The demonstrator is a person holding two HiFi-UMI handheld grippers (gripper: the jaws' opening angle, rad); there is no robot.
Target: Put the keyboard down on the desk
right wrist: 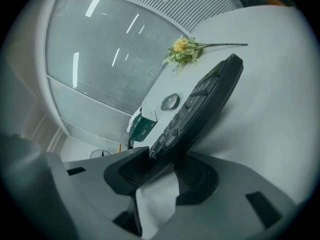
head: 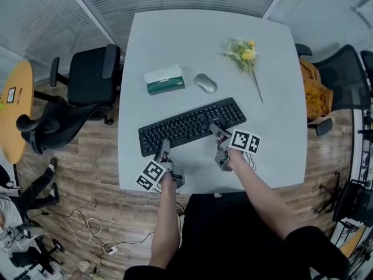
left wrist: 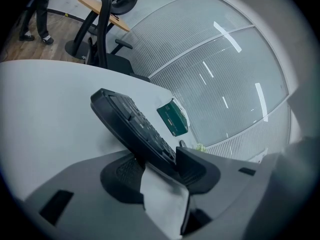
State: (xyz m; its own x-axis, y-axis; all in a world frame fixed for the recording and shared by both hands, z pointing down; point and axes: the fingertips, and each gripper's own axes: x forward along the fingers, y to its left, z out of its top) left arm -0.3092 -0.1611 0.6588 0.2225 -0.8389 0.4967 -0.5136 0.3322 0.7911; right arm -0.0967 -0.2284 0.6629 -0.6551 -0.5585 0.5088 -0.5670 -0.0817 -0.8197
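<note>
A black keyboard (head: pixel 192 125) lies slantwise across the near half of the pale desk (head: pixel 274 104); I cannot tell whether it rests fully on the top. My left gripper (head: pixel 164 146) is shut on the keyboard's near edge toward its left end. My right gripper (head: pixel 217 130) is shut on the same edge toward its right end. In the left gripper view the keyboard (left wrist: pixel 135 126) runs out from between the jaws of the left gripper (left wrist: pixel 155 171). In the right gripper view the keyboard (right wrist: pixel 200 104) stands clamped in the right gripper (right wrist: pixel 160 171).
Behind the keyboard lie a green-and-white tissue box (head: pixel 165 79), a grey mouse (head: pixel 205 83) and a yellow flower sprig (head: pixel 245 54). Black office chairs stand left (head: pixel 87 80) and right (head: pixel 344 80) of the desk. A round wooden table (head: pixel 14 109) is at far left.
</note>
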